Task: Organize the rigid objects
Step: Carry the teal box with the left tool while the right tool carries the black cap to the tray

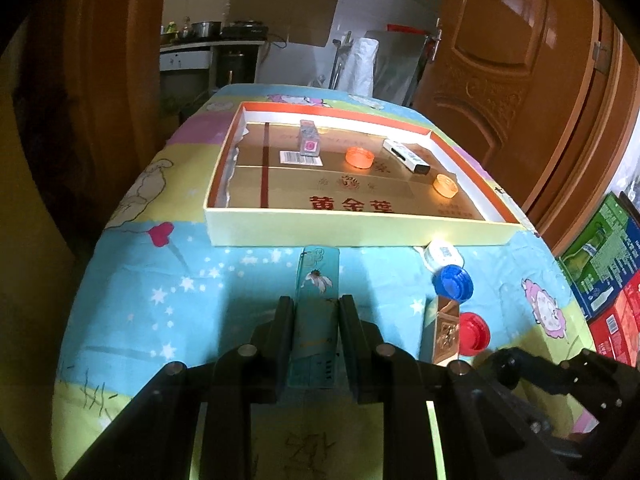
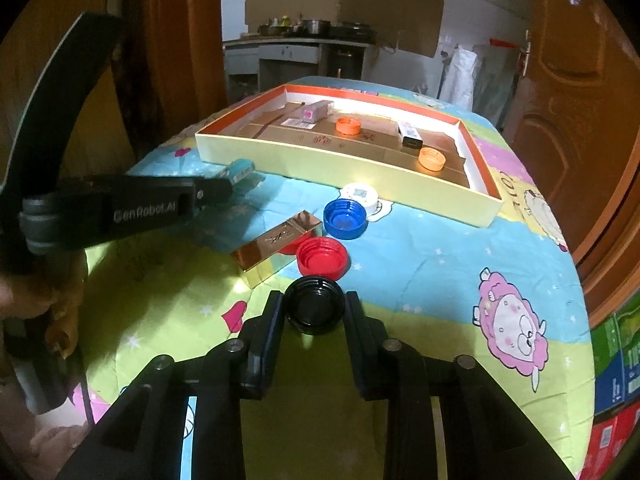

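**Both grippers clamp items before a shallow tray**

The left gripper (image 1: 316,312) has its jaws closed on a teal box (image 1: 316,312) lying on the cartoon-print surface (image 2: 420,248), just short of the tray (image 1: 360,232). The right gripper (image 2: 314,308) has its jaws pressed against a black cap (image 2: 314,310). Between them lie a gold box (image 2: 276,250), red cap (image 2: 322,258), blue cap (image 2: 345,219) and white cap (image 2: 360,194). Inside the tray sit two orange caps (image 2: 348,125) and two small boxes (image 2: 409,135).
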Demonstrator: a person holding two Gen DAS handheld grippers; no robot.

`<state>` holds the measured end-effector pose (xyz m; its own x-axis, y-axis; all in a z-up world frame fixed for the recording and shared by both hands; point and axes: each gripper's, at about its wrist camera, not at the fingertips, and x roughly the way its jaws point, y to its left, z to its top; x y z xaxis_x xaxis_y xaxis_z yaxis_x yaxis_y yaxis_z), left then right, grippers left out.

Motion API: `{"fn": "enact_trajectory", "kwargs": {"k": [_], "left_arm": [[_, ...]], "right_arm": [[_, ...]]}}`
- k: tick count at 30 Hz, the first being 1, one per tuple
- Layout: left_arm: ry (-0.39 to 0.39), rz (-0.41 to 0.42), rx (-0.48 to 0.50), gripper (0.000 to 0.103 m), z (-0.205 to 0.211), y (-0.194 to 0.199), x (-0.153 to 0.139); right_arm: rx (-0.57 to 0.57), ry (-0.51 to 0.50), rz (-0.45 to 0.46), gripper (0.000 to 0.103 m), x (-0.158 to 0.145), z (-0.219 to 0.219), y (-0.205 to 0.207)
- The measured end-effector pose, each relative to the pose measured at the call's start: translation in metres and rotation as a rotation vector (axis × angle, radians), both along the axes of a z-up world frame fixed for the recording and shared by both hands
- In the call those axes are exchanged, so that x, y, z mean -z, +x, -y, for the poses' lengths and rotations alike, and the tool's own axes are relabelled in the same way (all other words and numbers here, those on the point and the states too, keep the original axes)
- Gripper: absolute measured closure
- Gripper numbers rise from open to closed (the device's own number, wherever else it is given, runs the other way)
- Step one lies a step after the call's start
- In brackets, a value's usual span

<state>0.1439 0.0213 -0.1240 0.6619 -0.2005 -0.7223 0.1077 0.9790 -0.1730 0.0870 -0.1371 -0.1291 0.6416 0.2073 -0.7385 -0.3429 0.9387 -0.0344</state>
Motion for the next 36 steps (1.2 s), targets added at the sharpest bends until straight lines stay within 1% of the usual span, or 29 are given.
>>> {"fn": "enact_trajectory", "kwargs": {"k": [9, 19, 26, 36], "left_arm": [[-0.008, 0.029, 0.002, 0.080, -0.001, -0.011, -0.014], [-0.021, 0.075, 0.007, 0.080, 0.001, -0.021, -0.037], [-0.036, 0.103, 0.007, 0.080, -0.001, -0.018, -0.052], [-0.058, 0.133, 0.008, 0.080, -0.004, -0.011, -0.065]], "right_arm": [[0.008, 0.013, 0.012, 0.072, -0.008, 0.003, -0.003], [0.007, 0.018, 0.027, 0.072, -0.016, 0.004, -0.005], [0.010, 0.015, 0.057, 0.072, -0.029, 0.004, -0.001], [0.013, 0.003, 0.097, 0.072, -0.045, 0.001, 0.010]]}}
